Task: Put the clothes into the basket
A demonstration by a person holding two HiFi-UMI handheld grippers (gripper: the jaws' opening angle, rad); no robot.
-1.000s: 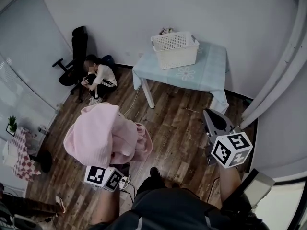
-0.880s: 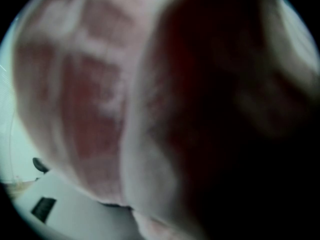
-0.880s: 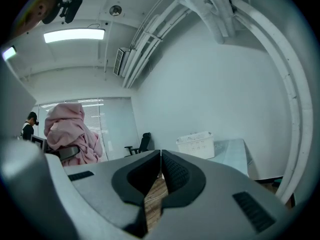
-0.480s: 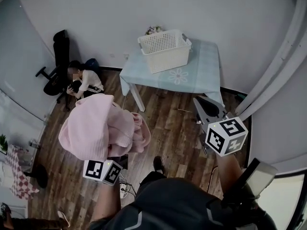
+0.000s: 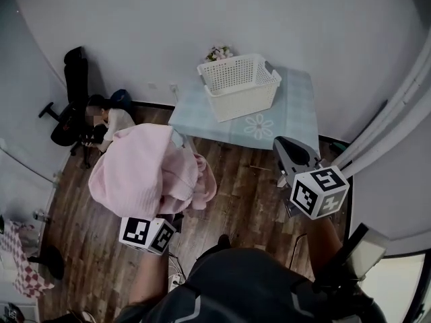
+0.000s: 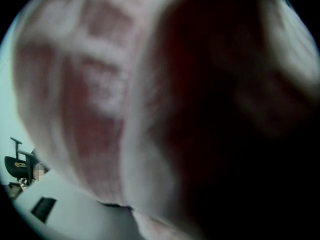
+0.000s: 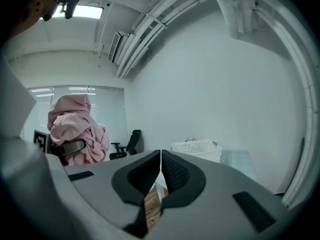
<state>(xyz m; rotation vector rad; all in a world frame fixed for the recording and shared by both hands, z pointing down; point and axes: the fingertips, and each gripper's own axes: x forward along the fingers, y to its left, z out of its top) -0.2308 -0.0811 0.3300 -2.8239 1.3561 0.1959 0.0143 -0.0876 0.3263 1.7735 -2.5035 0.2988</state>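
You're carrying the clothes point(image 5: 145, 170), clamped in your left hand-held gripper point(image 5: 147, 233).
The right hand-held gripper point(image 7: 160, 158) is empty, jaws together. The basket point(image 5: 239, 83) on the surface point(image 5: 289, 120) lies ahead: clear its rim, then release.

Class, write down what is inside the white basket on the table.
Nothing shows inside the basket but its own mesh. The clothes are not in it. Its near wall covers part of its bottom.

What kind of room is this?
Probably an office-type room, not a home: a black swivel chair, exposed ceiling pipes, and a white basket on a small cloth-covered table.
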